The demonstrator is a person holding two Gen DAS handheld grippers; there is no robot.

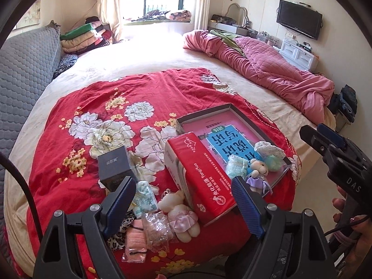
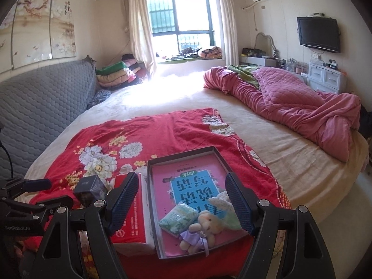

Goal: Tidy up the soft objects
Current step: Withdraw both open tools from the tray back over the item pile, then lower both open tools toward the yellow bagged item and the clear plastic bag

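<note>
On the red floral blanket stands a dark tray with a pink book as its floor. In the tray lie a green tissue pack, a small bear in a purple dress and a dotted cloth. My right gripper hovers open above them, touching nothing. Left of the tray a red tissue box stands against its edge. Beside it lie a white bear in a pink skirt, another tissue pack, a clear packet and a pink item. My left gripper hangs open over these, empty.
A black box stands on the blanket left of the tissue box. A rumpled pink quilt lies at the bed's far right. A grey padded headboard runs along the left, with folded blankets in the corner.
</note>
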